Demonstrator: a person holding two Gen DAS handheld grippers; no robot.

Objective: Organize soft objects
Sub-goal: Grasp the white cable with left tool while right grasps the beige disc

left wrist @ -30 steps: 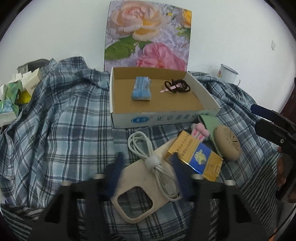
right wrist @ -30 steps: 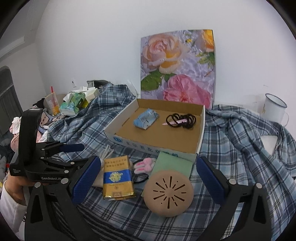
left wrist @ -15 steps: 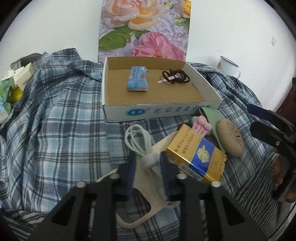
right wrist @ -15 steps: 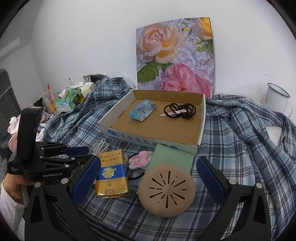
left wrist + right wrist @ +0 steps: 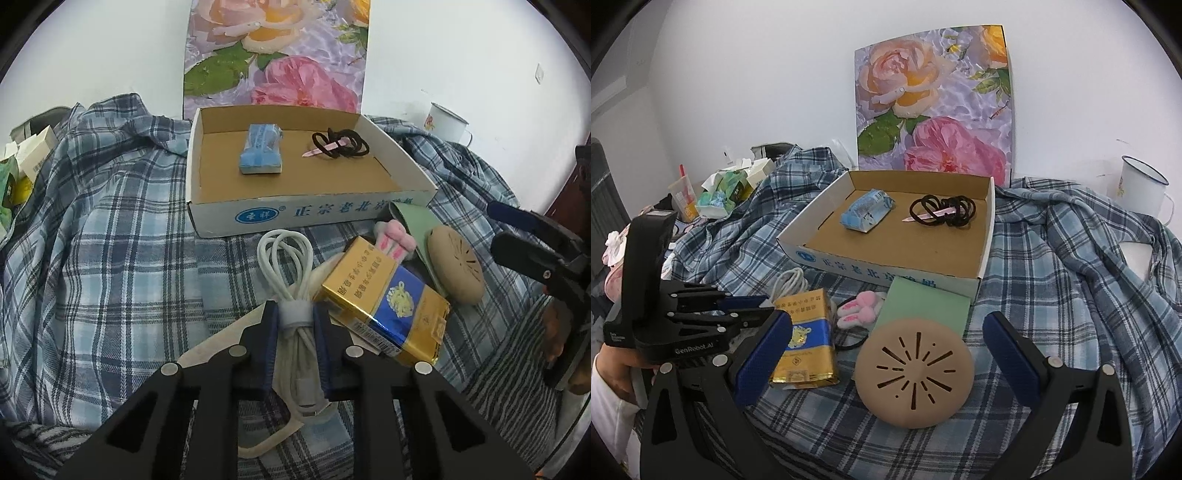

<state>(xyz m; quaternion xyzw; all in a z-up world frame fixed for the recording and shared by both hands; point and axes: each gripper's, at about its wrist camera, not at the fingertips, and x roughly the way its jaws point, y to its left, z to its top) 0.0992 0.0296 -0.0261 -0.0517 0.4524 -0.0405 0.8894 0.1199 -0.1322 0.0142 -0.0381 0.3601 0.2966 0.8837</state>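
Since a second ago the left gripper [image 5: 295, 325] has closed in from wide open, and its two blue pads are now pressing on the bundled white cable [image 5: 291, 280] at its band, so the cable is gripped at the middle, its loops fanning out ahead of the fingertips. Under the cable a beige phone case [image 5: 221, 332] is lying on the plaid shirt [image 5: 110, 258] that is covering the table.

Just right of the cable one gold and blue packet [image 5: 384, 302] is resting partly on the case. Beyond it one pink bunny hair tie [image 5: 393, 240], one green card [image 5: 413, 221] and one round tan pad [image 5: 456, 269] are sitting close together.

Behind them one cardboard box [image 5: 280, 218] is holding one blue tissue pack [image 5: 262, 149] on its left and a cluster of black hair bands [image 5: 341, 142] with one pink clip on its right.

At the right the right gripper [image 5: 886, 350] is hovering with its jaws spread wide, holding nothing; the tan pad is lying between its fingers, touching neither.
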